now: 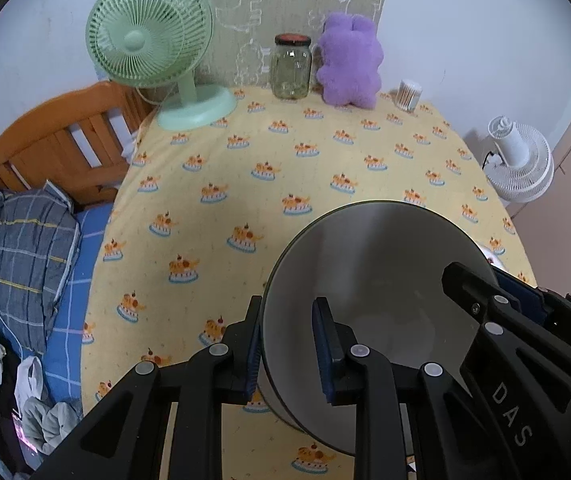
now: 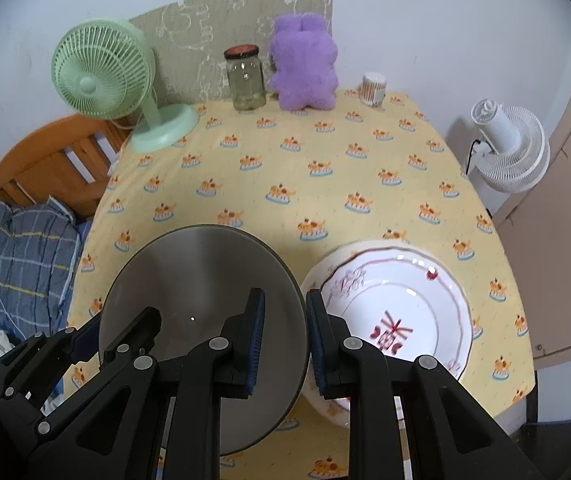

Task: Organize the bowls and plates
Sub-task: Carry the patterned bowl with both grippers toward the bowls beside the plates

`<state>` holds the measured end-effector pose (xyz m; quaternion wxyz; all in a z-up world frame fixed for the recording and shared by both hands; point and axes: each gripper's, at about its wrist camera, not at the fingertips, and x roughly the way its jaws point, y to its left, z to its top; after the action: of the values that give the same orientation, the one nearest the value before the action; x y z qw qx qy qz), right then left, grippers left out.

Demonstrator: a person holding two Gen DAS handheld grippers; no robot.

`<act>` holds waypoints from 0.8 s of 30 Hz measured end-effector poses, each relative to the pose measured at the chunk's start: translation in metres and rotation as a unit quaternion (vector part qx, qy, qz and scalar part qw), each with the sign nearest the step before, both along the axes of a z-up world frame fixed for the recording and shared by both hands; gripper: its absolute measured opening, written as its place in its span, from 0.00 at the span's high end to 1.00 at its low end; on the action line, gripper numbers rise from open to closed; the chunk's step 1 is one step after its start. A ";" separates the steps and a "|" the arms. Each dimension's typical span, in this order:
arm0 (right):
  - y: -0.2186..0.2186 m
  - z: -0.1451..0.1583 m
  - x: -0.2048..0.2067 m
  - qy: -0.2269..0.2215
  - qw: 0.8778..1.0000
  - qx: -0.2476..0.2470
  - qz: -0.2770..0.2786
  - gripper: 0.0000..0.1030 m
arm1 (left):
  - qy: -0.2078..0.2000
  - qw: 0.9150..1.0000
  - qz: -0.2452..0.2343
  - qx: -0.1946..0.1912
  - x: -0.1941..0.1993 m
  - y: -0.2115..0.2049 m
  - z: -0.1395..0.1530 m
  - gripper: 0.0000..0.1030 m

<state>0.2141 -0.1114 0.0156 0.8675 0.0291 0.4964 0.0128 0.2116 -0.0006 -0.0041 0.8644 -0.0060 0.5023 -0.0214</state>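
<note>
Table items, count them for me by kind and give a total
Bowls: 1, grey bowl
Plates: 1, white patterned plate
Fans: 1, green fan
Jars: 1, glass jar
Plush toys: 1, purple plush
Cotton swab tubs: 1
Total: 6

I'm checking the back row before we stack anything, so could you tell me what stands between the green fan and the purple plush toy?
A glass jar with a dark lid stands between the green fan and the purple plush toy, clear in both wrist views.

A table under a yellow cake-print cloth [image 2: 325, 200] bears a green fan [image 2: 125, 92], jar [image 2: 246, 80], purple plush [image 2: 303, 64], cotton-swab cup [image 2: 373, 87] and patterned plate [image 2: 405, 308].
</note>
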 end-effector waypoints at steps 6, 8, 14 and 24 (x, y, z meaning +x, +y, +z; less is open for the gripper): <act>0.005 -0.016 -0.001 0.021 1.000 -0.010 -0.003 0.76 | 0.021 1.000 -0.006 -0.008 0.000 0.005 -0.015 0.79; 0.008 -0.021 -0.001 0.028 1.000 -0.011 -0.002 0.76 | 0.025 1.000 -0.007 -0.007 0.000 0.007 -0.019 0.79; 0.018 -0.031 0.002 0.040 0.999 -0.016 0.004 0.76 | 0.040 0.999 -0.003 -0.005 0.003 0.015 -0.030 0.79; 0.028 -0.045 0.009 0.057 0.998 -0.036 0.018 0.76 | 0.063 0.998 0.006 -0.018 0.005 0.023 -0.048 0.79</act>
<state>0.2229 -0.0834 -0.0293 0.8381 -0.0103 0.5453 0.0094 0.2168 0.0219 -0.0516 0.8311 -0.0263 0.5550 -0.0245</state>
